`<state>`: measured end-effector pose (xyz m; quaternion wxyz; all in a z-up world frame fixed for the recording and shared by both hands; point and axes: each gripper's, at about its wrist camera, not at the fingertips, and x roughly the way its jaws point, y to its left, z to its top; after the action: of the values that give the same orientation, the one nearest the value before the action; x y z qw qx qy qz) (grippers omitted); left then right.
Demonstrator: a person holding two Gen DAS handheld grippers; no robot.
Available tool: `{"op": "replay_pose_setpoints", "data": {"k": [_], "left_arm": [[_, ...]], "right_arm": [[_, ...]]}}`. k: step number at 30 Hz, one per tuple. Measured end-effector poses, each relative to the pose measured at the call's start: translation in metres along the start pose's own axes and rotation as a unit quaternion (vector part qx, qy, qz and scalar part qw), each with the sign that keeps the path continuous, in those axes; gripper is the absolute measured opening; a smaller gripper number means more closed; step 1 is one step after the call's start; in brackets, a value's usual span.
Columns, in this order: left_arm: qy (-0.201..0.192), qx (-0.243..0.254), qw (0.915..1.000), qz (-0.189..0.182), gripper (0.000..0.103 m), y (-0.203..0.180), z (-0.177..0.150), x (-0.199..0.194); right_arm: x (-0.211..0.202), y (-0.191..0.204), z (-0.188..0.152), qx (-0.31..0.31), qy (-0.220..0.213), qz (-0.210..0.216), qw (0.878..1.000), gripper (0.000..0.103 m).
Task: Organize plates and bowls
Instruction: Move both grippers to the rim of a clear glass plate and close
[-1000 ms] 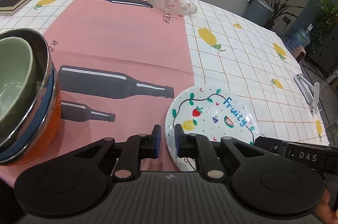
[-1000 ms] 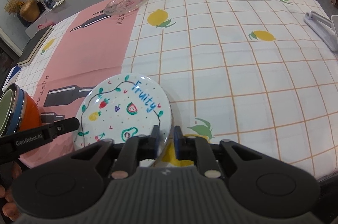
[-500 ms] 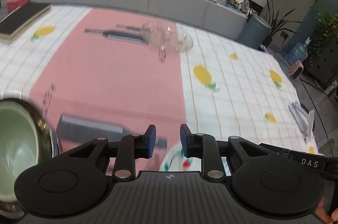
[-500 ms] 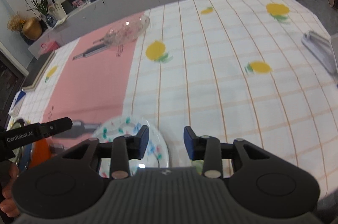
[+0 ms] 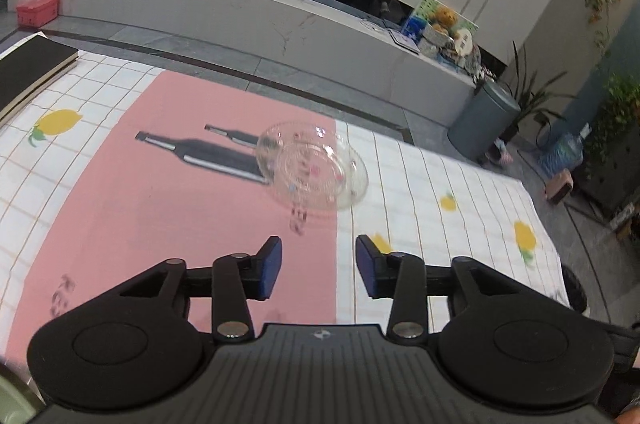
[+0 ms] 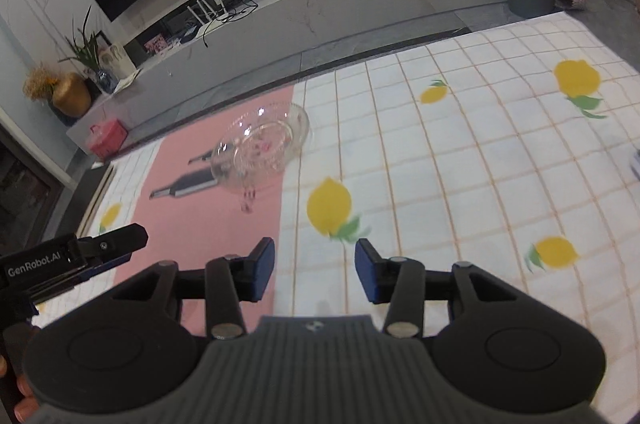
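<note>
A clear glass plate [image 5: 314,170] lies on the pink strip of the tablecloth near the table's far edge, and it is also seen in the right wrist view as the glass plate [image 6: 262,150]. My left gripper [image 5: 319,266] hangs above the cloth short of that plate, its jaws opening with nothing between them. My right gripper [image 6: 315,270] is beside it to the right, jaws likewise opening and empty. The left gripper's side [image 6: 80,256] shows at the left of the right wrist view. A sliver of the green bowl [image 5: 12,400] shows at the bottom left corner.
A dark book [image 5: 28,70] lies at the table's far left. Beyond the table's far edge are a long grey counter [image 5: 280,24], a grey bin [image 5: 486,120] and potted plants. The cloth [image 6: 460,164] is white with lemons on the right.
Both grippers let go of the painted fruit plate, rose and moved toward the far glass plate while their jaws widened. The painted plate and the bowl stack have slid out of view.
</note>
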<state>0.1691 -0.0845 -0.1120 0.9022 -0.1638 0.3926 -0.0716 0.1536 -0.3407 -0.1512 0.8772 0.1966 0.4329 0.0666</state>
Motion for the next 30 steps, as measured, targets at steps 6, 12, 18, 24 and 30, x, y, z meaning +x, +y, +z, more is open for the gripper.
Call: {"op": "replay_pose_setpoints", "data": {"k": [6, 12, 18, 24, 30], "left_arm": [[0.007, -0.020, 0.9997, 0.013, 0.049, 0.012, 0.022, 0.041], [0.022, -0.047, 0.9982, 0.032, 0.049, 0.034, 0.036, 0.083], [0.028, -0.077, 0.9960, 0.036, 0.049, 0.052, 0.048, 0.115], [0.032, -0.089, 0.9947, 0.040, 0.049, 0.062, 0.057, 0.139], [0.034, -0.113, 0.9927, 0.027, 0.049, 0.072, 0.059, 0.155]], "right_arm": [[0.046, -0.001, 0.026, 0.031, 0.012, 0.003, 0.999, 0.044], [0.087, -0.004, 0.050, 0.056, 0.016, 0.006, 0.998, 0.044], [0.131, -0.003, 0.072, 0.060, 0.021, 0.001, 0.998, 0.043], [0.155, -0.002, 0.084, 0.064, 0.026, 0.007, 0.998, 0.037], [0.177, -0.002, 0.095, 0.061, 0.030, 0.009, 0.998, 0.036]]}}
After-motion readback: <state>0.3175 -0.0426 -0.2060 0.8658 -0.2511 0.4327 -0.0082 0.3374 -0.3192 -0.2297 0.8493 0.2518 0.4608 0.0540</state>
